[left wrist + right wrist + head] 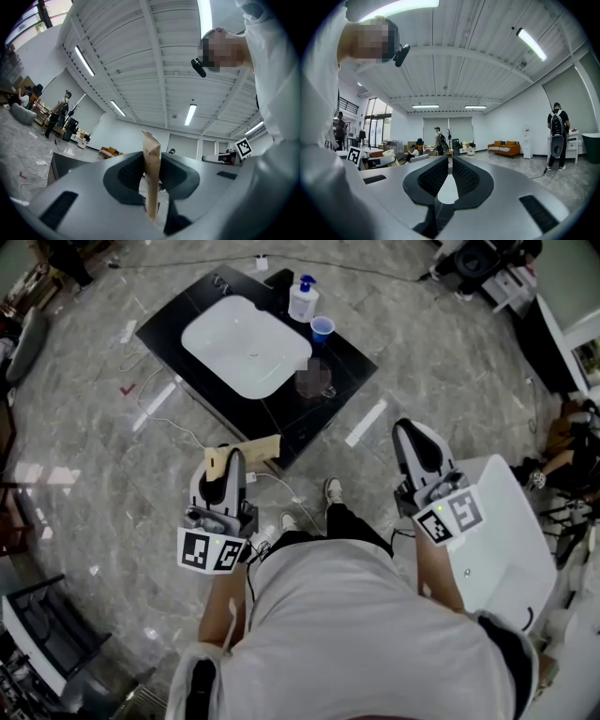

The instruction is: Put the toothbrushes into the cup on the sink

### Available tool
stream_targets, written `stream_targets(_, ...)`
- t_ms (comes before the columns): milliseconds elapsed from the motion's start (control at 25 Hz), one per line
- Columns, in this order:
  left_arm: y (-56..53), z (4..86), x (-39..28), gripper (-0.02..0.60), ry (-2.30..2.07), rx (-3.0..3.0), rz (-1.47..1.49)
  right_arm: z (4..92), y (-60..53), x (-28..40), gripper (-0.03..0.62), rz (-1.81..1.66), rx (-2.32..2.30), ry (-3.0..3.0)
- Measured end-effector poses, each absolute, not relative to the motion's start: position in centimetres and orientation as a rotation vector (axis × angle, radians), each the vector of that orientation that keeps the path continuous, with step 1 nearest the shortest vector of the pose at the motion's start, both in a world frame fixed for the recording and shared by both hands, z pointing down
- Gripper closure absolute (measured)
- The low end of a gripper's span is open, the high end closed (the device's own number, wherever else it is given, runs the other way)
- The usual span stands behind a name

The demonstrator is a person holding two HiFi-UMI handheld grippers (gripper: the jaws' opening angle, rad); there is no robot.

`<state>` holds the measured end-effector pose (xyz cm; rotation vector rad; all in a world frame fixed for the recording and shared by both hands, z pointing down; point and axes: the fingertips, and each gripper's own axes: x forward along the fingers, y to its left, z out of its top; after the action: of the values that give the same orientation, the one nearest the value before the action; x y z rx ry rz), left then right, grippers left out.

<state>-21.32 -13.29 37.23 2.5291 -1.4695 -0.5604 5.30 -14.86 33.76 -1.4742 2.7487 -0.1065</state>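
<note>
Left gripper (228, 468) at left of head view, jaws clamped on flat tan pack (255, 448); in its own view pack (151, 174) stands on edge between pads, top sticking out past tips. Ahead, white sink (246, 345) in black counter (352, 360); soap bottle (303, 299) and blue cup (322, 329) at sink's right edge, well apart from pack. Right gripper (418, 442) at right, jaws closed together, nothing between them (450, 171).

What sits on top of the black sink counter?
A white basin, a white pump bottle with a blue top and a blue cup. The cup's inside is too small to read. A blurred patch hides a spot on the counter.
</note>
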Motion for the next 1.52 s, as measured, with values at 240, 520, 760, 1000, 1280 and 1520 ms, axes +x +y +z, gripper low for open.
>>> stream_targets(240, -14.1, 35.5, -19.9, 0.508, -1.531, 2.526, -0.564, 32.6, -16.9, 6.5, 0.543, -0.093, -1.396, 2.755)
stream_targets(520, -17.1, 35.2, -18.6, 0.508, -1.552, 2.511, -0.580, 33.3, -18.6, 8.1, 0.543, -0.131, -1.380, 2.759)
stream_targets(760, -21.0, 36.2, -17.4, 0.508, -1.525, 2.489, -0.584, 33.7, -19.7, 10.1, 0.543, -0.150, -1.414, 2.753)
stream_targets(1000, -24.7, 37.5, -15.9, 0.508, -1.497, 2.492, -0.554, 34.1, -20.3, 11.5, 0.543, -0.169, -1.450, 2.751)
stream_targets(1280, -28.5, 40.4, -14.5, 0.508, -1.499, 2.480, -0.498, 35.0, -21.0, 13.3, 0.543, -0.194, -1.501, 2.736)
stream_targets(1520, -31.7, 43.5, -13.1, 0.508, -1.475, 2.477, -0.465, 35.7, -21.5, 14.4, 0.543, -0.222, -1.539, 2.724)
